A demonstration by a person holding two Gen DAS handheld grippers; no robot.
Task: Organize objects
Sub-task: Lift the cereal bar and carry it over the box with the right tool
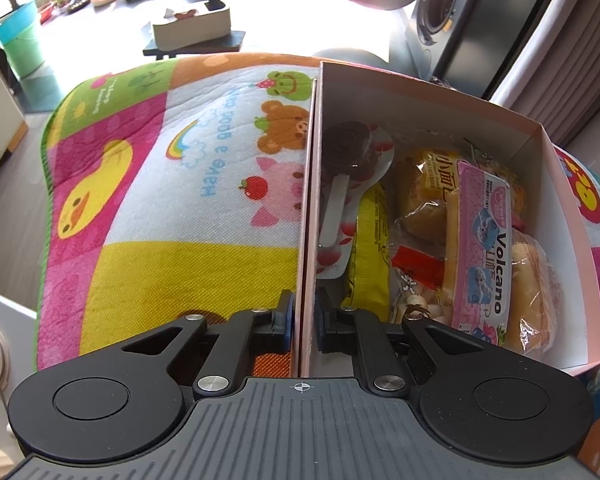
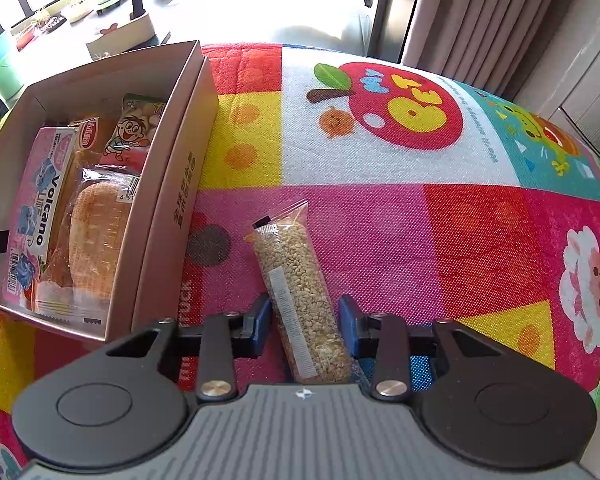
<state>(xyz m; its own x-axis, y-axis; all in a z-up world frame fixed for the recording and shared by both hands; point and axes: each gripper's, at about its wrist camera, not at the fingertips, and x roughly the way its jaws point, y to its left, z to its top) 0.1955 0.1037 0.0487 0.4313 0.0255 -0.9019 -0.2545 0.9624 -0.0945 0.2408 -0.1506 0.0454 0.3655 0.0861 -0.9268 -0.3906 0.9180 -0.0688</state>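
One grain packet between spread jaws, untouched, box beside

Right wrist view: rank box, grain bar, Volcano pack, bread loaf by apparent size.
1. Box: clearly the largest.
2. Grain bar: lies between the open right gripper fingers, close to the camera, which may inflate it.
3. Volcano pack and bread loaf: look alike; both partly hidden, so unranked.
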